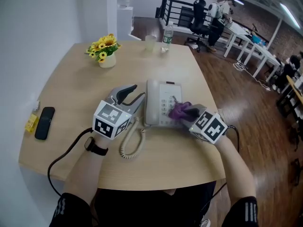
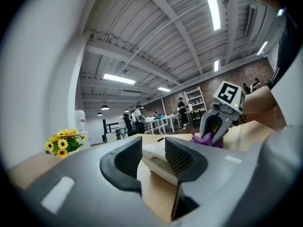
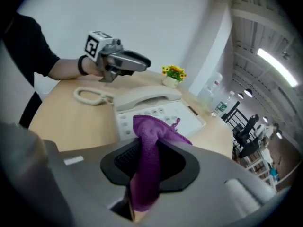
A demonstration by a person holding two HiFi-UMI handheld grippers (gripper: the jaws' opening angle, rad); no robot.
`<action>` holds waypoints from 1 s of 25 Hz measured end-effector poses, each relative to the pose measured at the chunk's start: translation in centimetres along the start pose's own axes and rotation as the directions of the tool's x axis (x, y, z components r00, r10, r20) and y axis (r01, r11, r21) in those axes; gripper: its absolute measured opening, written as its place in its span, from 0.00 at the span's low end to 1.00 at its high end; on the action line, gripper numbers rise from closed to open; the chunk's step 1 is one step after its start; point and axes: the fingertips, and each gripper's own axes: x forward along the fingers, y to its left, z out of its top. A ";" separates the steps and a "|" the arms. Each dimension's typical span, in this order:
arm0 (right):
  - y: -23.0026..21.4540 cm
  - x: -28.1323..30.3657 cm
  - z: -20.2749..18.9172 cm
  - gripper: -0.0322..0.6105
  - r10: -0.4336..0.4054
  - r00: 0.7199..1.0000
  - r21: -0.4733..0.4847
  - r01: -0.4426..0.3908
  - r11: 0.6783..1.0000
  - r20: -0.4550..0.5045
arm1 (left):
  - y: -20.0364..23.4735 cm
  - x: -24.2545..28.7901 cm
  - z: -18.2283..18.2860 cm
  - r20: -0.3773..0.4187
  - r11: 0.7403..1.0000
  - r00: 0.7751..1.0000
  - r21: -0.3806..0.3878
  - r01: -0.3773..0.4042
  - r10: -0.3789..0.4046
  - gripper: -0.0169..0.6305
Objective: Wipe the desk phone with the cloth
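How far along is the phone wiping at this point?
Done: the purple cloth is clamped in the right gripper. In hand: the cloth sits on the phone's keypad, apparently mid-wipe, while the left gripper waits open beside the handset. Left: likely the handset and the rest; nothing shows which parts are already wiped.

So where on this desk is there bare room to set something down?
Bare wood: the wide stretch between flowers and phone, and the strip between black device and left gripper. Crowded: the front centre, where phone, cord, cloth and right gripper bunch together.
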 end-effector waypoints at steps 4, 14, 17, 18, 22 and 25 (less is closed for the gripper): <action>3.6 -1.6 -1.1 0.20 0.062 0.998 -0.048 -0.063 0.997 -0.021 | 0.3 0.0 -0.2 -0.003 1.000 1.000 -0.007 -0.002 0.002 0.25; -9.5 -0.8 6.7 0.20 -0.109 0.979 0.157 0.082 0.984 0.170 | 0.6 0.0 -0.5 -0.005 1.000 1.000 -0.011 -0.016 0.015 0.25; -11.5 3.1 6.2 0.20 -0.106 0.991 0.195 0.088 0.977 0.087 | 0.7 0.0 -0.3 0.000 1.000 1.000 -0.015 -0.017 0.017 0.25; -11.5 4.1 5.7 0.20 -0.100 0.993 0.196 0.087 0.977 0.059 | 0.7 0.0 -0.3 0.003 1.000 1.000 -0.018 -0.016 0.016 0.25; -8.1 4.5 5.2 0.20 -0.028 0.999 0.120 0.026 0.992 0.018 | 0.7 -0.1 -0.1 0.010 1.000 1.000 -0.026 -0.012 0.012 0.25; -3.3 3.4 4.7 0.20 0.024 1.000 -0.025 -0.024 0.999 -0.017 | 0.6 -0.1 0.0 0.009 1.000 1.000 -0.027 -0.008 0.008 0.25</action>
